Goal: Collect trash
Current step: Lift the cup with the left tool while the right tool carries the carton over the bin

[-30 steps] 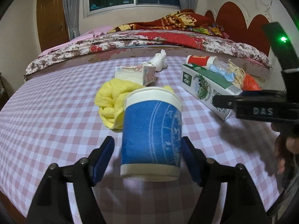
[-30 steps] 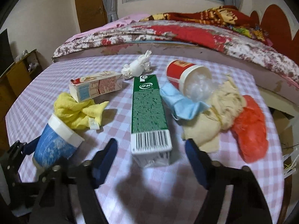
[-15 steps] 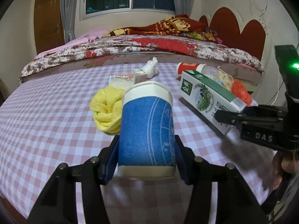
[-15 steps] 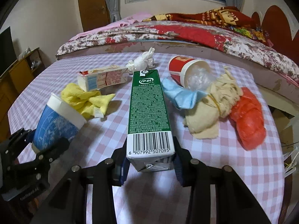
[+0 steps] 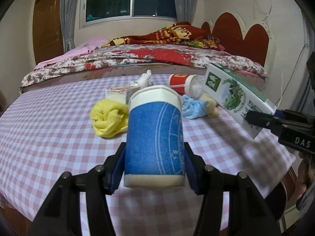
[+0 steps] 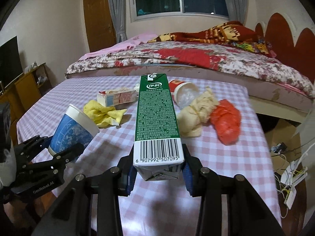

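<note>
1. Blue cup (image 5: 154,137), pinched at its base by left tool (image 5: 153,169), held clear of the checked counter (image 5: 49,137), rim forward.
2. Green carton (image 6: 156,116), clamped near its barcode end by right tool (image 6: 157,174), lifted above the counter, top pointing toward the bed (image 6: 196,61).
3. On the counter beyond: yellow cloth (image 5: 109,118), small carton (image 6: 116,98), red cup (image 6: 182,93) on its side, beige rag (image 6: 198,110), orange bag (image 6: 226,123).
</note>
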Tool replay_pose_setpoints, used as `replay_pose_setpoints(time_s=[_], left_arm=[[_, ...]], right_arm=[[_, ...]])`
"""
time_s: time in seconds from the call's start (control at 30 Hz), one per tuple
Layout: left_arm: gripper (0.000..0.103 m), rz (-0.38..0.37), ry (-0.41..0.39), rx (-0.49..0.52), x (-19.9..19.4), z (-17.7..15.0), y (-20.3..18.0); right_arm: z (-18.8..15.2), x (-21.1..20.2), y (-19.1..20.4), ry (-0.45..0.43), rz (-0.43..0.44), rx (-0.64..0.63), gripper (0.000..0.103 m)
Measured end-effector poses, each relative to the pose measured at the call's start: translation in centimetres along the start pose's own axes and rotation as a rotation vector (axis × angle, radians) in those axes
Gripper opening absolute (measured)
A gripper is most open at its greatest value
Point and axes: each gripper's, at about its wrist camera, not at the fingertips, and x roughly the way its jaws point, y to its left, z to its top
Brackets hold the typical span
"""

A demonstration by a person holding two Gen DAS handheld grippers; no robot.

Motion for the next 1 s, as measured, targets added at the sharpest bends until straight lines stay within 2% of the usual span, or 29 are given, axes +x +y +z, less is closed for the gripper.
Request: replay_pose_setpoints(time_s=[0.43,1.0], left_arm=[[0.055,-0.065,-0.022,0.035,-2.5,-0.9,-4.0],[0.055,-0.23,0.007,0.164,-3.5,-2.7,-14.9]], right_arm=[[-3.7,-6.6,-3.8,-0.036,-0.091,0.049,0.042],[-11.6,-14.0,-12.1,-0.021,-0.228,0.224,0.042]])
